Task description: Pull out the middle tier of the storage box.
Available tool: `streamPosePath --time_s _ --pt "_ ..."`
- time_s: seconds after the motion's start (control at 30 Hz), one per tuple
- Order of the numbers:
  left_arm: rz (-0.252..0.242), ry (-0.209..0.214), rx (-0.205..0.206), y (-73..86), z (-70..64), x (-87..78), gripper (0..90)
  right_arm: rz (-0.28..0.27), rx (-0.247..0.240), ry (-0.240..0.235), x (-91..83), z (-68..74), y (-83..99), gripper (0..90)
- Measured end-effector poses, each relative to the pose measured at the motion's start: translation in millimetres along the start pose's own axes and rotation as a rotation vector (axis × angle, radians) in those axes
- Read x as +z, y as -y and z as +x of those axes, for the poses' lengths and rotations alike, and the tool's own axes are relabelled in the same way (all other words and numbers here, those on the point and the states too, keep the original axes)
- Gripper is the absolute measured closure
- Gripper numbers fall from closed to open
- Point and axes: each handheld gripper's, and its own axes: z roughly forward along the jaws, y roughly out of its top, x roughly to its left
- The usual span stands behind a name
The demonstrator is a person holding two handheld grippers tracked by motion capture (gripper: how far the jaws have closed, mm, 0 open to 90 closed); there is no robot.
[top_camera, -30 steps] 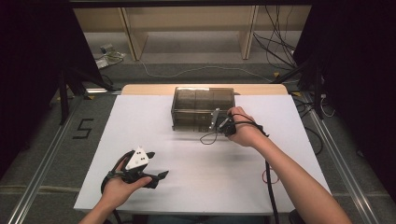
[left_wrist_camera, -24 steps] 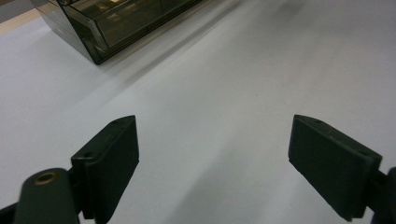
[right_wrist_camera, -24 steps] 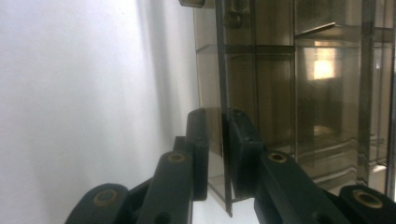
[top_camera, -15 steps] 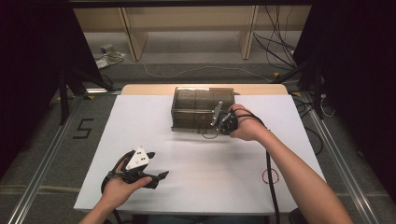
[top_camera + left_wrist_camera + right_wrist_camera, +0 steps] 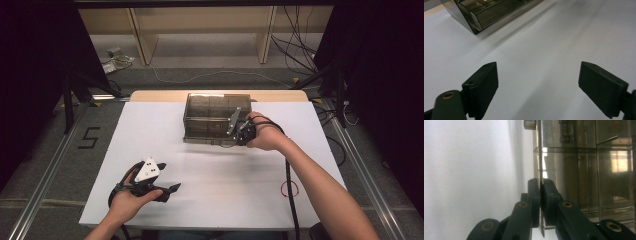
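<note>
Starting at the far left and reading a black "5" (image 5: 90, 137) marked on the floor beside the table (image 5: 150, 125): the only legible writing. Finding no brand or label on the box or on either claw.

Keeping the left claw (image 5: 539, 82) released, spread wide and low over the near-left part of the table, at the same place as a second ago and grasping nothing.

Moving to the middle and seeing the smoky clear box (image 5: 210, 117) at the far side of the table, not shifted since before.

Noticing the real change at the right: having brought the right claw (image 5: 540, 185) slightly closer against the front right corner of the box, and now clenching it on a thin clear panel (image 5: 540, 157), held edge-on between the pads, with a hinge-like part further along.

Judging from this that the grasp is probably secured, so the panel seems ready for swinging or pulling open. Cannot tell whether already lifted from the box.

Spotting last a small red loop (image 5: 289, 189) on the table beside the right forearm, untouched.
</note>
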Motion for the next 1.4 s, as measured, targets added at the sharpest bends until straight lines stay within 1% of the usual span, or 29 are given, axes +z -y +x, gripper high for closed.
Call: streamPosePath --time_s 0.03,0.23,0.33,0.43,0.63,0.7,0.77,0.8,0.87,0.93,0.97,1.07,1.13,1.17,1.23,1.33,1.4 --pt "0.0 0.0 0.0 0.0 0.0 0.0 16.1 -0.004 -0.011 0.0 0.0 -0.4 0.3 86.1" --pt "0.0 0.001 0.0 0.0 0.0 0.0 16.1 -0.013 -0.002 -0.022 -1.0 2.3 1.5 86.6" --pt "0.0 0.001 0.0 0.0 -0.1 0.1 16.1 -0.012 -0.007 -0.031 -1.8 2.6 2.7 86.7" --pt "0.001 0.002 -0.001 0.1 0.0 0.1 16.1 -0.011 -0.015 -0.04 -2.0 3.2 3.4 86.9" --pt "0.0 0.002 0.0 0.0 -0.2 0.4 16.1 -0.019 -0.036 -0.041 -2.4 4.1 4.9 87.0" --pt "0.002 0.003 0.003 -0.1 0.0 0.3 16.1 -0.015 -0.033 -0.05 -3.1 5.0 5.1 87.0" --pt "0.001 0.002 0.001 0.0 0.1 0.3 16.1 -0.017 -0.045 -0.052 -3.4 5.0 5.6 87.0" --pt "0.001 0.001 0.001 0.0 0.1 0.3 16.1 -0.025 -0.044 -0.047 -3.1 5.3 5.6 87.0" --pt "0.001 0.002 -0.002 0.1 0.0 0.2 16.1 -0.019 -0.037 -0.053 -3.8 6.6 5.7 87.0" --pt "0.001 0.001 -0.002 0.1 0.0 0.1 16.1 -0.019 -0.047 -0.055 -4.0 7.0 6.1 87.1" --pt "0.001 0.001 -0.002 0.1 0.0 0.2 16.1 -0.018 -0.035 -0.056 -4.1 8.3 6.4 87.1" --pt "0.001 0.003 0.001 0.0 0.1 0.3 16.1 -0.027 -0.044 -0.057 -3.9 8.5 7.1 87.2" --pt "0.001 0.001 -0.001 0.1 0.0 0.1 16.1 -0.025 -0.04 -0.064 -4.1 9.6 7.6 87.3" --pt "0.001 0.0 -0.002 0.1 0.0 0.1 16.1 -0.023 -0.045 -0.065 -4.2 9.6 8.0 87.3" --pt "0.002 0.0 -0.002 0.1 0.1 0.0 16.1 -0.029 -0.046 -0.061 -4.3 9.7 8.3 87.2" --pt "0.001 0.0 -0.002 0.1 0.1 0.0 16.1 -0.03 -0.038 -0.066 -4.8 10.6 8.5 87.3" --pt "0.001 0.0 -0.002 0.1 0.1 0.0 16.1 -0.027 -0.043 -0.071 -4.8 11.1 8.3 87.3"
